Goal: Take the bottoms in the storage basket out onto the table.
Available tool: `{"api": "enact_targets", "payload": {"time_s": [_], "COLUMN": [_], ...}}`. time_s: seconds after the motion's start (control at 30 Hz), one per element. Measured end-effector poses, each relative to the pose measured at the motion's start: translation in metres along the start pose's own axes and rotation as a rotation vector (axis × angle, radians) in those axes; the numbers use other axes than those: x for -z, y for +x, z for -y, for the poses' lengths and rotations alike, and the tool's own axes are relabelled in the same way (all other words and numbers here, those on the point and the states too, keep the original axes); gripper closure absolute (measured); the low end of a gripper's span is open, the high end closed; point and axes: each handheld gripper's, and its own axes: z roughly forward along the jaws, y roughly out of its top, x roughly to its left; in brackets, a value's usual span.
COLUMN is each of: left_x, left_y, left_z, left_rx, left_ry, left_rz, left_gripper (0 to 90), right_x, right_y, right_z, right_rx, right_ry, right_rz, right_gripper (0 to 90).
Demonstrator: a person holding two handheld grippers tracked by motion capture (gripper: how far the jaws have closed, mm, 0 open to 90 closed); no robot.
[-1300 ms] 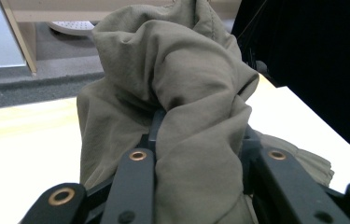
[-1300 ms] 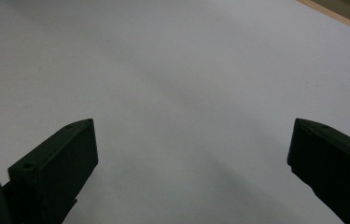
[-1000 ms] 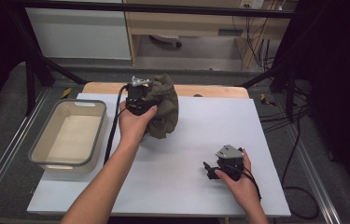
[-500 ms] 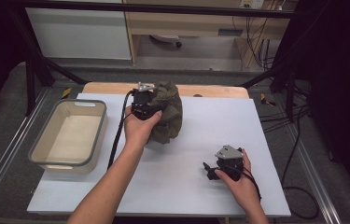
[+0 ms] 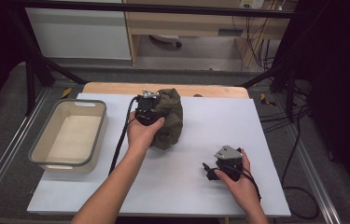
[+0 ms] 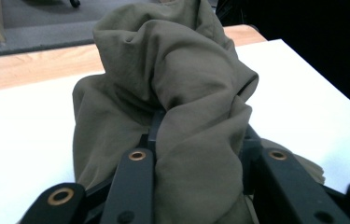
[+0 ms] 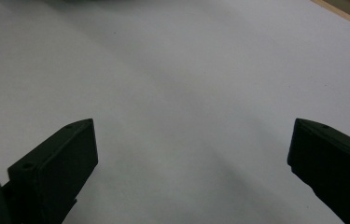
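An olive-green cloth (image 5: 170, 119) sits bunched in a heap at the back middle of the white table top (image 5: 219, 121). My left gripper (image 5: 147, 108) is at the heap's left side, shut on a thick fold of it. In the left gripper view the cloth (image 6: 177, 88) bulges up between the black jaws of the left gripper (image 6: 200, 137) and hides their tips. My right gripper (image 5: 209, 171) rests low on the table at the front right, apart from the cloth. Its jaws stand wide apart in the right gripper view, with bare table between them (image 7: 191, 135).
A shallow grey-rimmed bin (image 5: 37, 150) stands at the left edge of the table, and nothing shows inside it. A wooden strip (image 5: 116, 88) runs along the table's far edge. Dark frame posts and cables flank both sides.
My left hand has carried the cloth a little to the right and down, so the heap sits lower on the table. The right hand has not moved.
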Motion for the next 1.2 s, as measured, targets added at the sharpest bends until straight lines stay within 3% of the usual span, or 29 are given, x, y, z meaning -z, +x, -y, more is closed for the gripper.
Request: {"api": "enact_targets", "payload": {"time_s": [0.23, 0.47, 1.2], "left_x": [-0.006, -0.013, -0.019], "left_y": [-0.003, -0.011, -0.010], "left_z": [0.004, 0.010, 0.024], "left_rx": [0.000, -0.044, -0.024], "left_ry": [0.000, 0.017, 0.014], "left_rz": [-0.006, -0.005, -0.007], "left_gripper": [68.2, 67.9, 66.5], "right_x": [-0.002, -0.002, -0.002], "right_y": [0.002, 0.002, 0.002], "right_z": [0.000, 0.000, 0.001], "right_rx": [0.016, 0.022, 0.020], "right_ry": [0.011, 0.017, 0.013], "right_rz": [-0.007, -0.006, -0.005], "right_gripper": [2.3, 2.2, 2.2]}}
